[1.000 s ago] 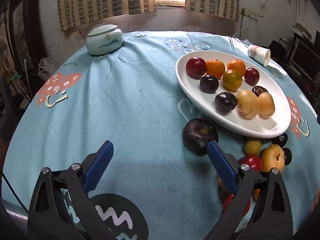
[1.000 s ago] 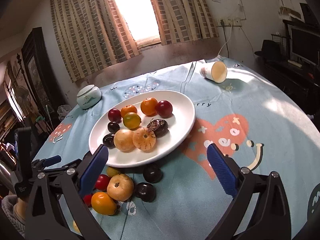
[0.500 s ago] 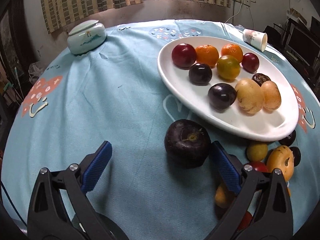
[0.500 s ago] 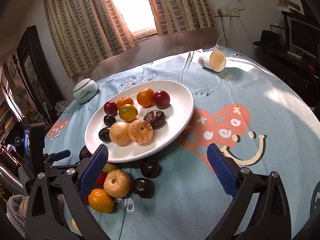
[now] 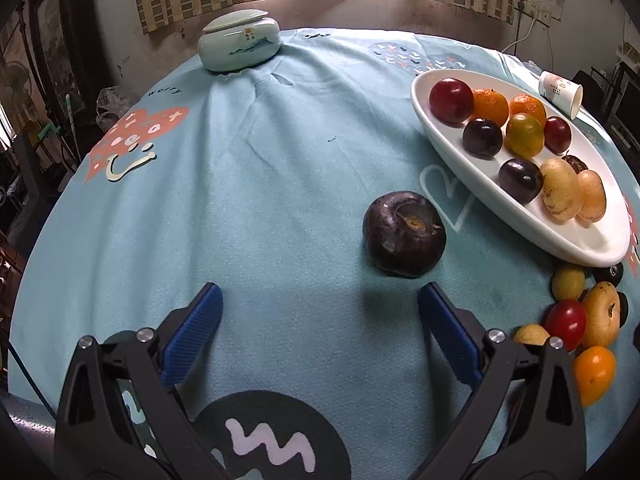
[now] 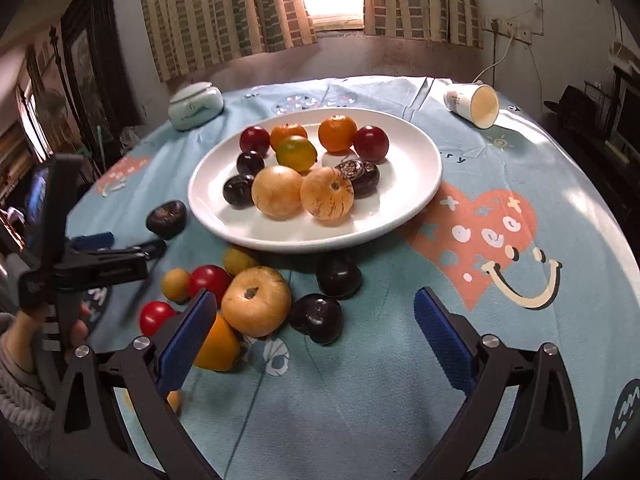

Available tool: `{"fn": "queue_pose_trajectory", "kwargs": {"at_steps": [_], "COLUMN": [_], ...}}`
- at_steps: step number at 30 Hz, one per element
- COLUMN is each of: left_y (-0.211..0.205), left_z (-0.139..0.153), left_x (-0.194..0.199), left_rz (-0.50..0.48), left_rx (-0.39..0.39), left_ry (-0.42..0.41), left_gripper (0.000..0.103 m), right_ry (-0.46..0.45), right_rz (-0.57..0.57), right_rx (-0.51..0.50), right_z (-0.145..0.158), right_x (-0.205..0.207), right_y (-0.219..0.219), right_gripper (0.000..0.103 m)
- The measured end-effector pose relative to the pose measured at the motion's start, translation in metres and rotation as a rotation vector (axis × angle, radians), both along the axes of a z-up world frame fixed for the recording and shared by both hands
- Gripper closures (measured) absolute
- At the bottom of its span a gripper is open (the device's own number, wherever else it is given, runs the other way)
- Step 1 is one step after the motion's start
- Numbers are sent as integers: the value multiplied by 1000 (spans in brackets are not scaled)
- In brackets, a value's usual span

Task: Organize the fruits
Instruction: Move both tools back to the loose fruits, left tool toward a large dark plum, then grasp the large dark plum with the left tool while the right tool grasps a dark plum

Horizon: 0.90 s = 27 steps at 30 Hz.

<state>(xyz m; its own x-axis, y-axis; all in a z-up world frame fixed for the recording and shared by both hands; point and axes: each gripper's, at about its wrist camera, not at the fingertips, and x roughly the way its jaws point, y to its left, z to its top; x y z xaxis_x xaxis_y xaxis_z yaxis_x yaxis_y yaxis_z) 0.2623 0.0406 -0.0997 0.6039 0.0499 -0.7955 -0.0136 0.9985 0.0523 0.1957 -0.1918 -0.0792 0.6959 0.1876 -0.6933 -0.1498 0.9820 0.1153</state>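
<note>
Left wrist view
Left tongs (image 5: 320, 312): jaws spread as wide as they go, nothing between them, no pad touching anything.
Dark fruit (image 5: 404, 234): lies alone on the blue cloth (image 5: 248, 184), at about one o'clock from the left tongs, just ahead of the tips and apart from them.
Plate (image 5: 448, 140): white, oval, at two o'clock beyond the dark fruit; it holds red, orange, dark and tan fruit.
Loose pile (image 5: 580, 320): small fruit on the cloth at three o'clock, beside the plate's near rim.
Lidded jar (image 5: 239, 45): far off at eleven o'clock.

Right wrist view
Right tongs (image 6: 316, 332): jaws wide apart and empty.
Tan fruit (image 6: 256, 301): just ahead of the left pad, at eleven o'clock, with a dark plum (image 6: 316, 318) beside it at twelve.
Paper cup (image 6: 472, 105): on its side, far at one o'clock.
Person's hand (image 6: 24, 344): at nine o'clock, carrying the left tongs toward the dark fruit.

Step in hand: likely the approach, each pair of tongs lining up on a loose fruit to move to the plate.
Next move: the left tongs need to swing a little right and go lower to straddle the dark fruit, then close gently; it looks soft.
</note>
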Motion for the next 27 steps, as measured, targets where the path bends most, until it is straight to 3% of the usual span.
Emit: {"fn": "queue_pose_trajectory", "kwargs": {"at_steps": [4, 9, 12, 15, 16, 18, 20, 21, 25, 27], "left_y": [-3, -5, -5, -6, -6, -8, -15, -18, -29, -30], "left_z": [-1, 0, 0, 0, 0, 1, 3, 4, 4, 3], "left_x": [1, 1, 1, 1, 1, 0, -1, -2, 1, 3], "left_rz": [0, -3, -5, -4, -4, -18, -46, -58, -97, -101], "left_rx": [3, 7, 4, 4, 8, 6, 8, 20, 46, 43], "left_ry": [-1, -2, -2, -2, -4, -11, -24, -31, -35, -27], "left_gripper": [3, 3, 3, 3, 3, 3, 3, 3, 3, 3], "right_ry": [38, 82, 67, 119, 105, 69, 36, 39, 97, 93], "right_rz": [4, 20, 14, -69, -88, -63, -109, -125, -81, -74], "right_rx": [-23, 45, 2, 64, 73, 185, 197, 183, 178, 154], "right_z": [-14, -20, -15, -14, -11, -2, 3, 1, -11, -13], "right_x": [13, 23, 19, 14, 12, 8, 8, 9, 16, 17], "right_y": [4, 8, 3, -27, -34, -48, -57, -59, -52, -47], "right_gripper": [3, 1, 1, 1, 1, 1, 2, 2, 24, 26]}}
